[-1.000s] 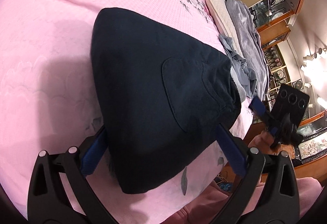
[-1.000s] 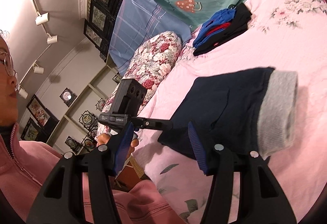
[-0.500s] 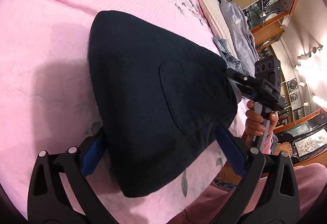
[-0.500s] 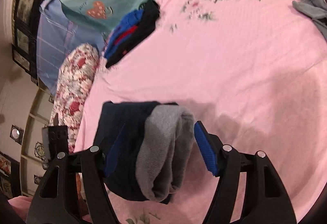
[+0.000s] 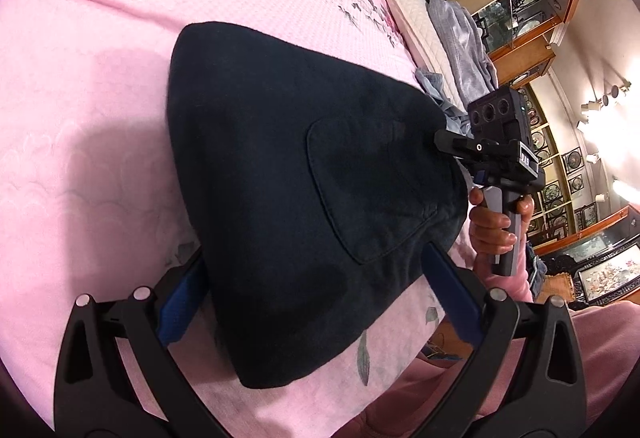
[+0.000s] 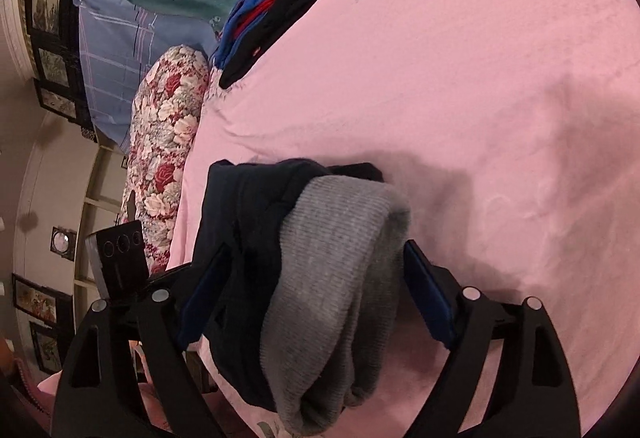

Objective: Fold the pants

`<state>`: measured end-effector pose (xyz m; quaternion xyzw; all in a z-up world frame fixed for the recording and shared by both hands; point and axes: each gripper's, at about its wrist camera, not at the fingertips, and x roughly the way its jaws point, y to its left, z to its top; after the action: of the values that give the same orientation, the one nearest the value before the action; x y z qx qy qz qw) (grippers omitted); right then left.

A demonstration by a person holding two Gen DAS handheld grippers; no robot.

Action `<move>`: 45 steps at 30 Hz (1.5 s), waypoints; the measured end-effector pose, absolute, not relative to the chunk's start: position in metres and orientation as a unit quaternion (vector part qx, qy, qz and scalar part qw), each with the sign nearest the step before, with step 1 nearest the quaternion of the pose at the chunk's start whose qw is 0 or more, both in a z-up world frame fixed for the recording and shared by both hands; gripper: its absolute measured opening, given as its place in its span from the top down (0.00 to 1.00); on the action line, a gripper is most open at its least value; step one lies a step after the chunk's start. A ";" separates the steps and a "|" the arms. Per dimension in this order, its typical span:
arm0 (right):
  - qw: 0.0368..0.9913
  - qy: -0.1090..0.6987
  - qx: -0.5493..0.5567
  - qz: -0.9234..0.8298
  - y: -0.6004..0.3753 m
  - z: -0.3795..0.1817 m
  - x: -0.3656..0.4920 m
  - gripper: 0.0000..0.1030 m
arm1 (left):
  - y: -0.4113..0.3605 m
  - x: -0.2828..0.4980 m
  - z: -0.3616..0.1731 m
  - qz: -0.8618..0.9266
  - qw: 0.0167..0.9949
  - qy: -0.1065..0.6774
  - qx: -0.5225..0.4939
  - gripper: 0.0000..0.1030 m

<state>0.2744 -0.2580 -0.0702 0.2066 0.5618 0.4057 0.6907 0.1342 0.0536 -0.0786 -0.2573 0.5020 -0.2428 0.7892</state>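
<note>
One pair of folded dark pants (image 5: 304, 190) lies on the pink bed (image 5: 80, 142), near its front edge. L wrist view shows only the navy face w/ one patch pocket (image 5: 368, 190); R wrist view shows what that hides: the grey ribbed waistband (image 6: 336, 278) at the bundle's end.

Two claws. Left claw (image 5: 316, 294) spread wide, blue pads either side of the pants' near end, not pinching. Right claw (image 6: 316, 282) also spread, straddling the waistband end; contact w/ cloth unclear.

L view also catches the right hand (image 5: 494, 226) on its handle beside the pants. R view alone shows one floral pillow (image 6: 168, 142) and one blue/black clothes pile (image 6: 276, 6).
</note>
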 end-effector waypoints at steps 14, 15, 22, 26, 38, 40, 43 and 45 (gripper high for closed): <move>0.683 0.567 0.202 0.413 -0.253 -0.078 0.277 0.45 | 0.045 0.130 -0.074 -0.202 0.813 0.495 -0.232 0.16; 0.687 0.564 0.201 0.411 -0.254 -0.077 0.275 0.46 | 0.043 0.129 -0.072 -0.188 0.819 0.497 -0.216 0.26; 0.705 0.540 0.193 0.416 -0.253 -0.068 0.267 0.53 | 0.051 0.129 -0.064 -0.168 0.834 0.485 -0.202 0.56; 0.715 0.518 0.190 0.428 -0.254 -0.053 0.260 0.53 | 0.055 0.125 -0.054 -0.170 0.844 0.468 -0.198 0.66; 0.742 0.413 0.170 0.500 -0.202 0.025 0.293 0.54 | 0.106 0.160 -0.006 -0.170 0.882 0.397 -0.187 0.69; 0.734 0.409 0.163 0.516 -0.180 0.032 0.311 0.54 | 0.119 0.176 -0.009 -0.153 0.885 0.403 -0.178 0.69; 0.727 0.457 0.164 0.486 -0.157 0.020 0.336 0.54 | 0.129 0.184 -0.024 -0.147 0.869 0.434 -0.188 0.69; 0.727 0.481 0.157 0.464 -0.159 0.011 0.330 0.54 | 0.129 0.178 -0.030 -0.148 0.868 0.440 -0.175 0.69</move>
<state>0.3298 -0.1587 0.0109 0.1567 0.4808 0.4640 0.7273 0.1778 0.1290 -0.0304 -0.1749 0.4396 -0.1485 0.8684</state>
